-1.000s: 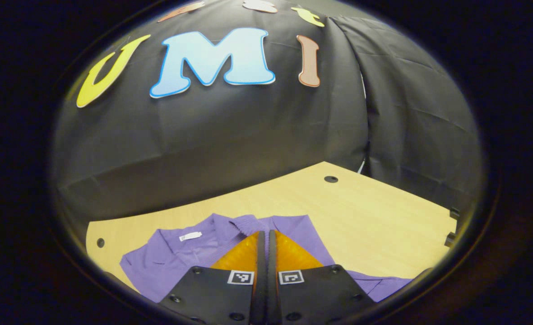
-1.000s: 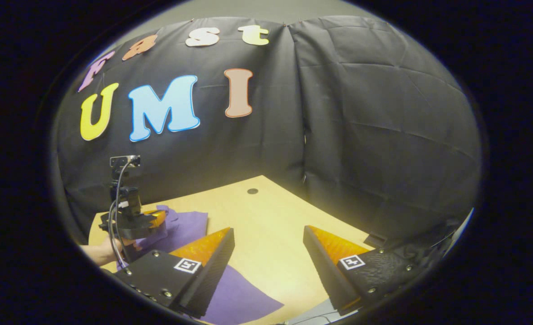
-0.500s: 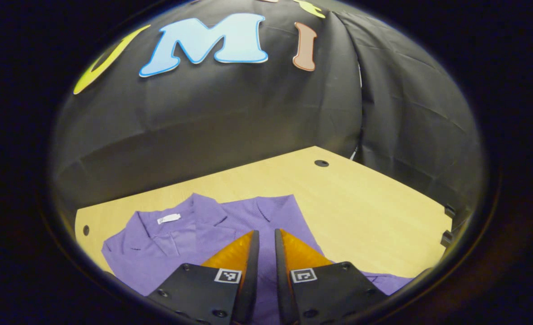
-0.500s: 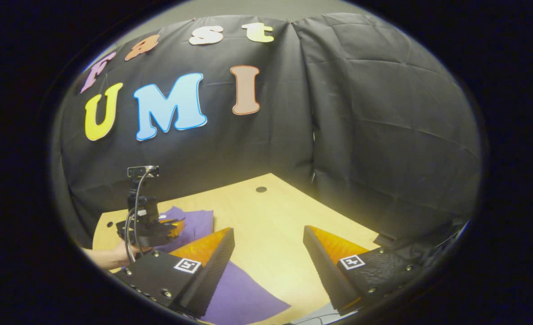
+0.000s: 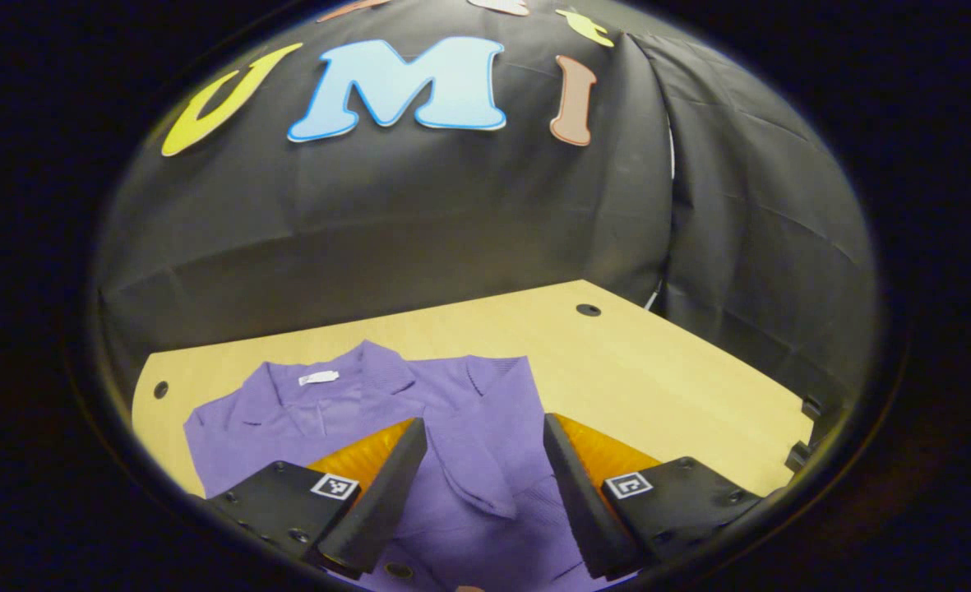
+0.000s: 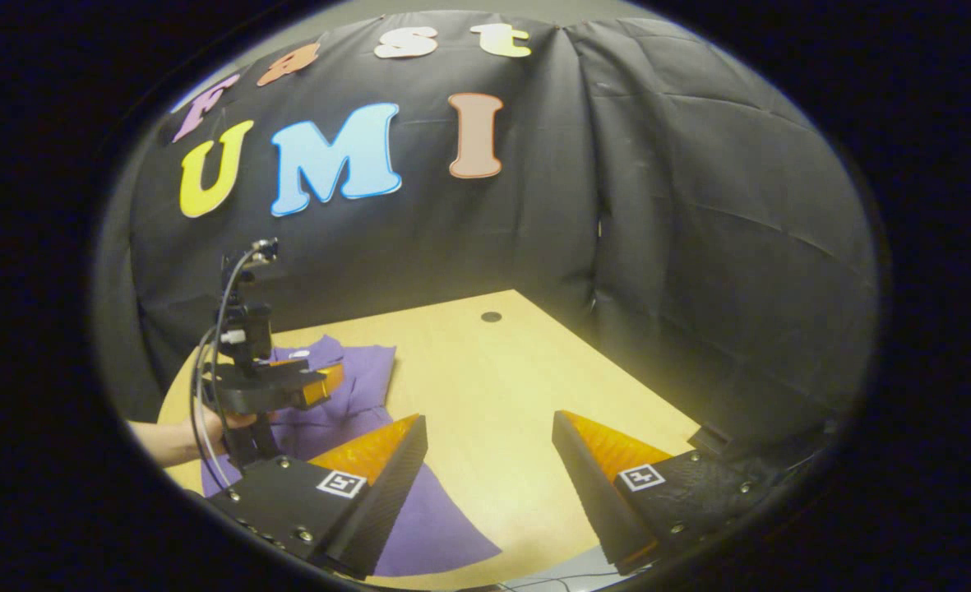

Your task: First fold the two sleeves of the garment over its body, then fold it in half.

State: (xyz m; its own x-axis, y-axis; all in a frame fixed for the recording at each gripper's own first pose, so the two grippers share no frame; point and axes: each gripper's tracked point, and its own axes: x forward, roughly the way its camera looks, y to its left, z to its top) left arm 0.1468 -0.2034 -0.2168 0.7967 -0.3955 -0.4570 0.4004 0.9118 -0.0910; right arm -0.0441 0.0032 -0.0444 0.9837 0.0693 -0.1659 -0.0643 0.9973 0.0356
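1. While the left gripper (image 5: 485, 460) hangs over the shirt (image 5: 452, 411), its jaws stand wide apart with nothing between them.
2. Shirt lies flat on the table (image 5: 666, 386), collar toward the wall; one sleeve (image 5: 477, 444) is folded over the body.
3. Right gripper (image 6: 489, 460) is wide open, empty, above bare table (image 6: 485, 386) beside the shirt's edge (image 6: 427, 526).
4. A hand (image 6: 205, 432) holds the left gripper (image 6: 321, 382) over the shirt.

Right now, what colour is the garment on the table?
Purple, plain with no pattern. The garment shows best in the left gripper view, spread on the light wooden table.
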